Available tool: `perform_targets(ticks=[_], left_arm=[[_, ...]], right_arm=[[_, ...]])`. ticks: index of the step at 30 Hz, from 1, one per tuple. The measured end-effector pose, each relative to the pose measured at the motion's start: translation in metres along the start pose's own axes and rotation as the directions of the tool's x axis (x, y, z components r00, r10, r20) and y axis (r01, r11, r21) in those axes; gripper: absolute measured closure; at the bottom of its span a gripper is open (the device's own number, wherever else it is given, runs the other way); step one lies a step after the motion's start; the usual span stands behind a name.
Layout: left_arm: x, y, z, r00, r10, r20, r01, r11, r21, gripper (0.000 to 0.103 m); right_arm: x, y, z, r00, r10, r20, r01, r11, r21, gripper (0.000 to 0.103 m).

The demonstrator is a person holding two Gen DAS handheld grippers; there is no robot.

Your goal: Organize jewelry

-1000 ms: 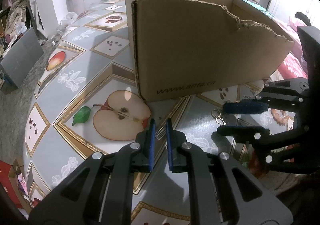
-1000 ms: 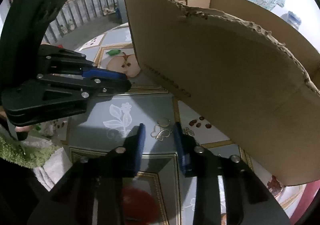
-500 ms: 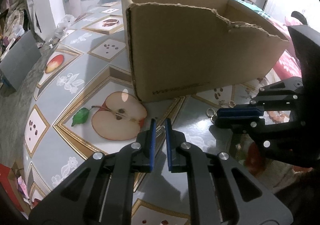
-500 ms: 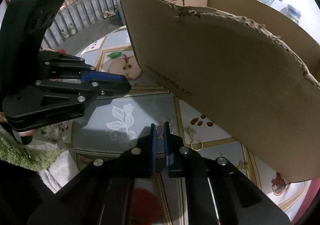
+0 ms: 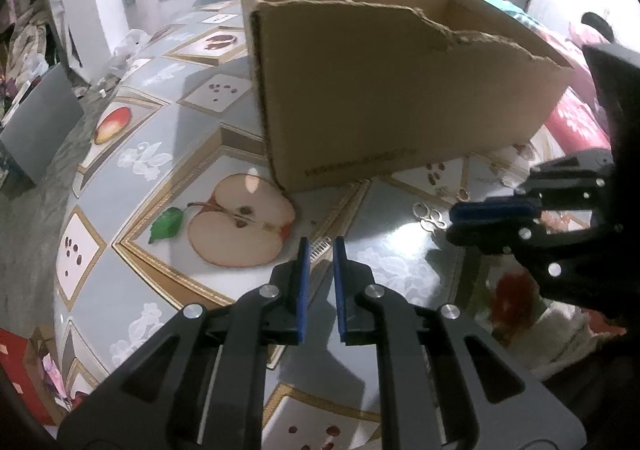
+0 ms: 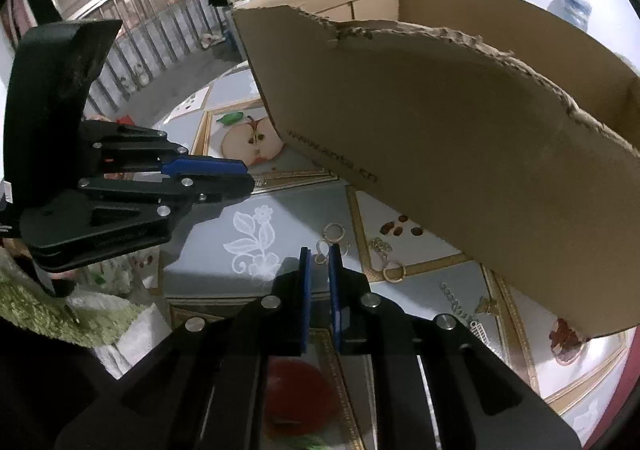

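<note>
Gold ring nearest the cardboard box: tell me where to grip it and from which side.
Probably pinch the gold ring across its band at the edge facing away from the box, coming down from above. It lies flat on the table, so only its thin rim offers a hold, and the box wall crowds its far side.

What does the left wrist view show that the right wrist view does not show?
Only the left wrist view: a grey flat panel on the floor, and a red and pink cloth behind the box.
Only the right wrist view: a railing, a green towel and a chain lying near the box.
Both: the cardboard box, the apple picture, the left gripper shut on a small ribbed piece, and the right gripper, its fingers opening, with a looped gold piece between them.
</note>
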State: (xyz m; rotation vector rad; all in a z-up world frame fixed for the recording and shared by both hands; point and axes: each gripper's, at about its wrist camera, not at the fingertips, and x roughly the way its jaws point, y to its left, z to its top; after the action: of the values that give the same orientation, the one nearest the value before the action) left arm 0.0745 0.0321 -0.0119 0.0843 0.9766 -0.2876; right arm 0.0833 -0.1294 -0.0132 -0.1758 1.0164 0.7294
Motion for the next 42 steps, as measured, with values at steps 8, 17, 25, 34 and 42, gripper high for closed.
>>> perform_targets(ticks=[8,17,25,34,42], left_arm=[[0.010,-0.006,0.002,0.999,0.039,-0.020,-0.037,0.996,0.077,0.081],[0.013,-0.011,0.006,0.999,0.042,-0.026,-0.039,0.993,0.107,0.098],[0.011,-0.012,0.003,0.999,0.040,-0.026,-0.038,0.994,0.098,0.098],[0.010,-0.013,0.003,0.999,0.036,-0.021,-0.034,0.995,0.094,0.098],[0.008,-0.015,0.001,0.999,0.034,-0.020,-0.032,0.995,0.091,0.098]], right_arm=[[0.001,0.000,-0.001,1.000,0.000,0.007,0.000,1.000,0.015,0.093],[-0.001,-0.003,-0.003,1.000,-0.008,0.011,0.008,0.999,0.038,0.093],[0.001,-0.002,0.000,0.999,-0.047,0.013,0.047,0.999,0.023,0.079],[0.008,0.003,0.008,0.999,-0.054,0.005,0.054,0.993,-0.109,0.076],[0.008,0.003,0.007,0.999,-0.016,-0.049,0.010,0.994,-0.113,0.076]])
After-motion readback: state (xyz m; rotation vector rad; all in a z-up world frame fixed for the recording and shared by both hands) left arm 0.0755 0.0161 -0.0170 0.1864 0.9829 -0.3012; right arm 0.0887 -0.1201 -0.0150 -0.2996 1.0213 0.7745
